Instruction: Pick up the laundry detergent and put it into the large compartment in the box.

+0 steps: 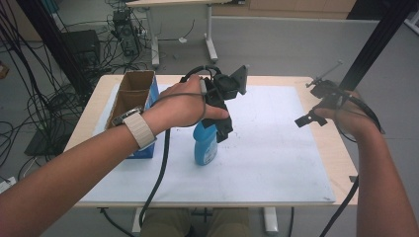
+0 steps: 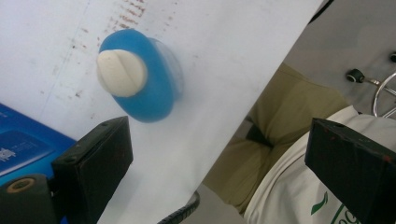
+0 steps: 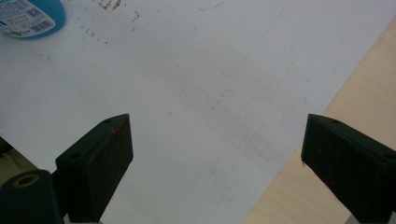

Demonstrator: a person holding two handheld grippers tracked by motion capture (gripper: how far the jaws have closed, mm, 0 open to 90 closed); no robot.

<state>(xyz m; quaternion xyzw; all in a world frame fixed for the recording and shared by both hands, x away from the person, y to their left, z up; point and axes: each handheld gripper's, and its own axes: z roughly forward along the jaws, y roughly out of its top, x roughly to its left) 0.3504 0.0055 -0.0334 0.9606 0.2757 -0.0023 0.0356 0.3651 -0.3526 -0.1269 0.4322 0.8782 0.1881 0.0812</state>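
A blue bottle [image 1: 205, 146] with a white cap stands upright on the white mat [image 1: 276, 148]. My left gripper [image 1: 221, 132] hangs just above it, pointing down, jaws open and empty. In the left gripper view the bottle [image 2: 140, 88] is seen from above, its cap [image 2: 121, 72] up and left of the gap of the left gripper [image 2: 219, 140]. My right gripper [image 1: 310, 103] is held above the table's right edge, open and empty. In its own view the right gripper [image 3: 217, 140] looks down on bare mat, with the bottle [image 3: 30, 16] at the top left corner.
An open cardboard box with blue sides [image 1: 136, 94] stands at the mat's left, also seen as the blue box [image 2: 18, 140]. Bare wooden table [image 3: 369, 116] borders the mat on the right. The person's trousers [image 2: 275, 121] show past the mat's front edge.
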